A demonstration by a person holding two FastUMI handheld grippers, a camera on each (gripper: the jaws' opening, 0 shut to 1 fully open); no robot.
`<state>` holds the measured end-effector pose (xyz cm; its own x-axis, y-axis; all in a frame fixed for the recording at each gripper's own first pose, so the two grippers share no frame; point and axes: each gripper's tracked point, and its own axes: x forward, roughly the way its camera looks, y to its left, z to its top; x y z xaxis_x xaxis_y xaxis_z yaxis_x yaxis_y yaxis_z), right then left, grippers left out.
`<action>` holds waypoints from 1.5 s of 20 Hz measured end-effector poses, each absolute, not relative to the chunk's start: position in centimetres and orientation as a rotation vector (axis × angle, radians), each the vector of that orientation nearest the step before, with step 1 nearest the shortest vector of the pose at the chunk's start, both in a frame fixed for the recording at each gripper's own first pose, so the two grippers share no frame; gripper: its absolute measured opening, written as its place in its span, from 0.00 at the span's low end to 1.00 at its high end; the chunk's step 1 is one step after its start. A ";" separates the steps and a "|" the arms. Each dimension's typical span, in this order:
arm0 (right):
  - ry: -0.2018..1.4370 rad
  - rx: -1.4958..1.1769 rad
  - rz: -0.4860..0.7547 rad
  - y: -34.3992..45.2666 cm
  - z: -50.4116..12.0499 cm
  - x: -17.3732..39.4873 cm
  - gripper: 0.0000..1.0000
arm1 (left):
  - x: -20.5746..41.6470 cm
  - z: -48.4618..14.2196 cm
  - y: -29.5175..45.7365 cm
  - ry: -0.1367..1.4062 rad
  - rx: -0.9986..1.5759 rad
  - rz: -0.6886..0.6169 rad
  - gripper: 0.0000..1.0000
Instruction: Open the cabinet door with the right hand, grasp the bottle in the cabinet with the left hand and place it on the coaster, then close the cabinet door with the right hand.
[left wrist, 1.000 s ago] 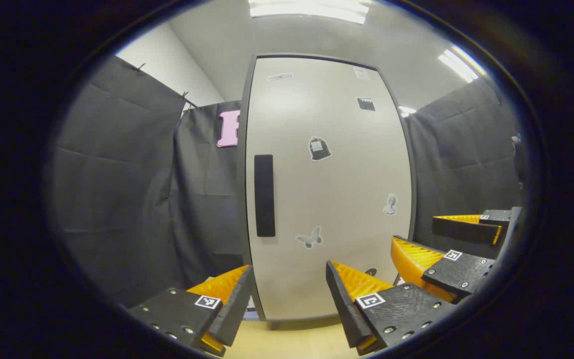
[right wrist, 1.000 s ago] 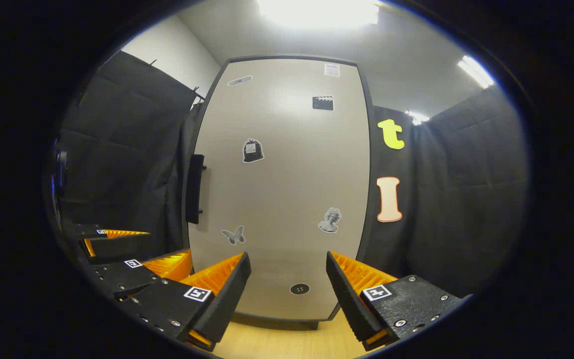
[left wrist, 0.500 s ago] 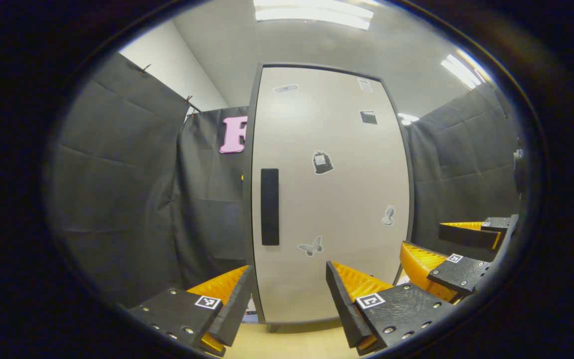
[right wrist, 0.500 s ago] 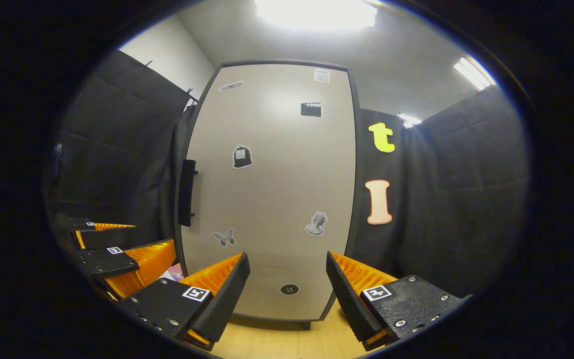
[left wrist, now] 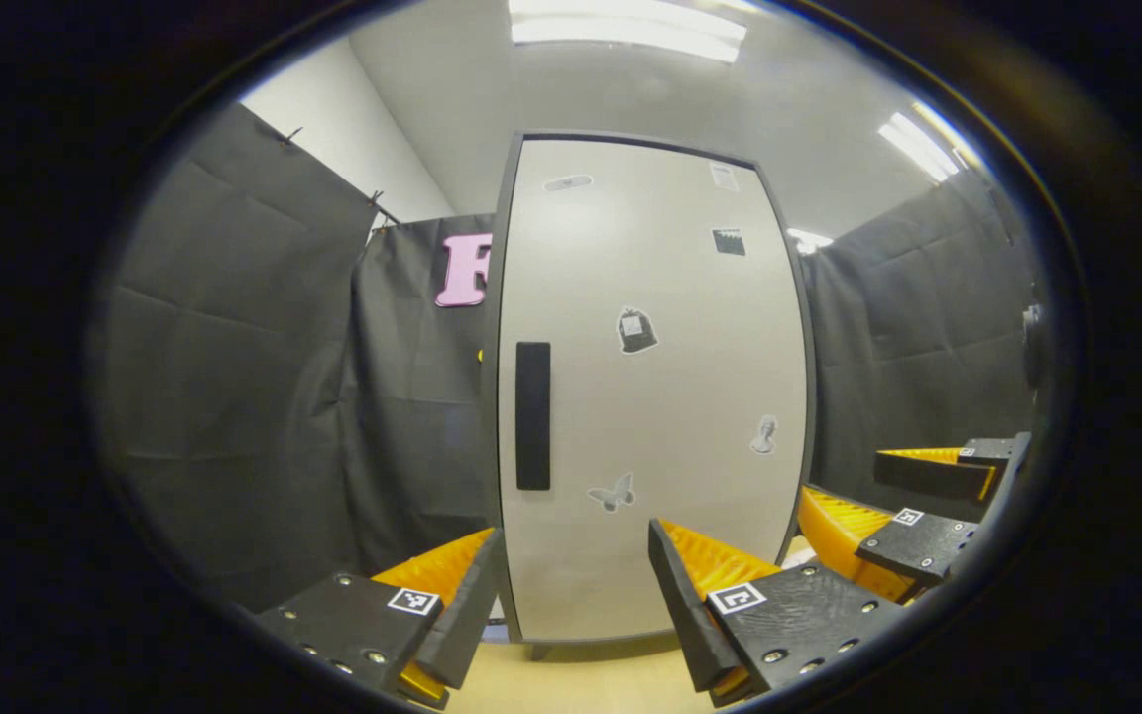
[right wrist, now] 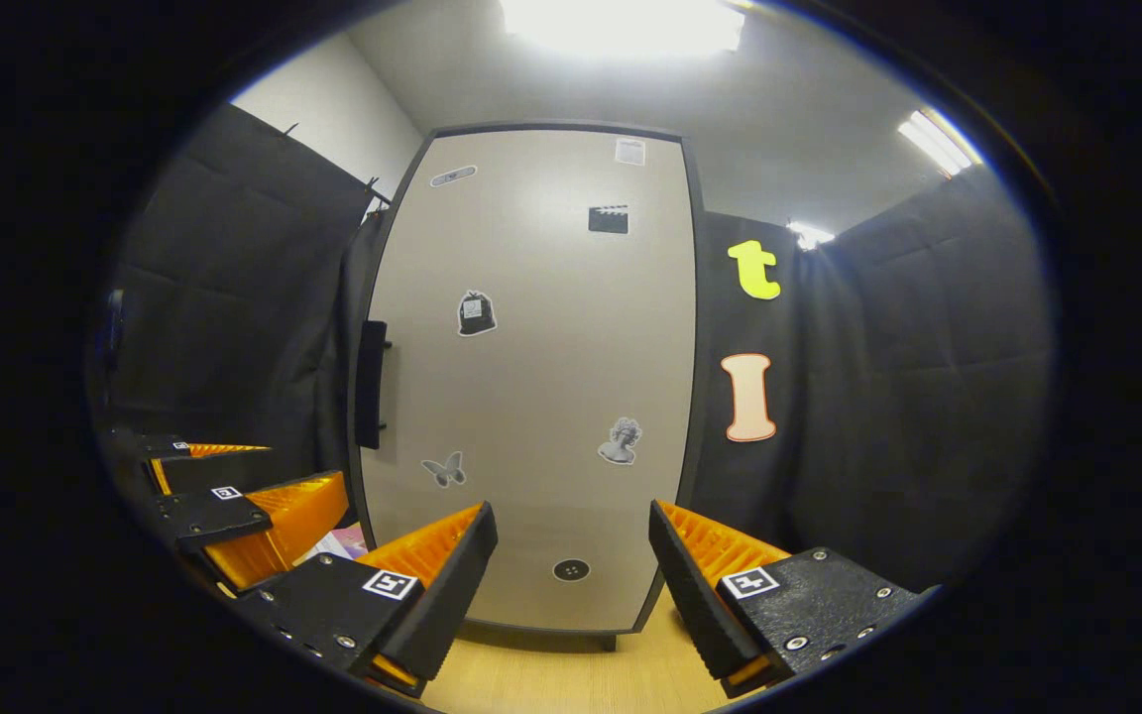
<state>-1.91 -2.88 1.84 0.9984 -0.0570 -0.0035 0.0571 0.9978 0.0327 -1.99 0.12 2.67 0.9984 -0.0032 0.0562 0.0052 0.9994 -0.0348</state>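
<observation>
In the left gripper view, black cloth (left wrist: 264,377) covers the left of the frame, and the cabinet door (left wrist: 660,397) stands shut in the centre, pale, with a dark upright handle (left wrist: 532,416) near its left edge and small stickers, among them a butterfly (left wrist: 613,492), scattered over its face. At the bottom the left tongs (left wrist: 576,605) are held apart with nothing between them, in front of the door's lower edge and above the light wooden bench (left wrist: 571,684). At the lower right of that frame the right tongs (left wrist: 873,496) show, also apart and empty. In the right gripper view, the left tongs (right wrist: 254,471) sit at the lower left, with a bit of something pink and white (right wrist: 338,543) on the bench just behind them. The door fills the centre, its handle at centre left, and the right tongs hang spread at the bottom before it. With the door shut, the bottle cannot be seen.
</observation>
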 end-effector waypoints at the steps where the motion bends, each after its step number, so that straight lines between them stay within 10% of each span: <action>1: 0.005 0.037 -0.057 -3.0 1.8 -1.9 0.95 | -2.1 2.8 0.0 -0.060 -0.034 -0.005 0.82; 20: -0.075 0.026 0.050 0.2 7.0 3.5 0.95 | -8.9 0.4 1.9 0.022 -0.025 -0.010 0.84; 30: -0.067 0.035 0.239 12.2 8.9 9.6 0.95 | -16.2 -3.6 8.7 0.101 -0.022 0.202 0.83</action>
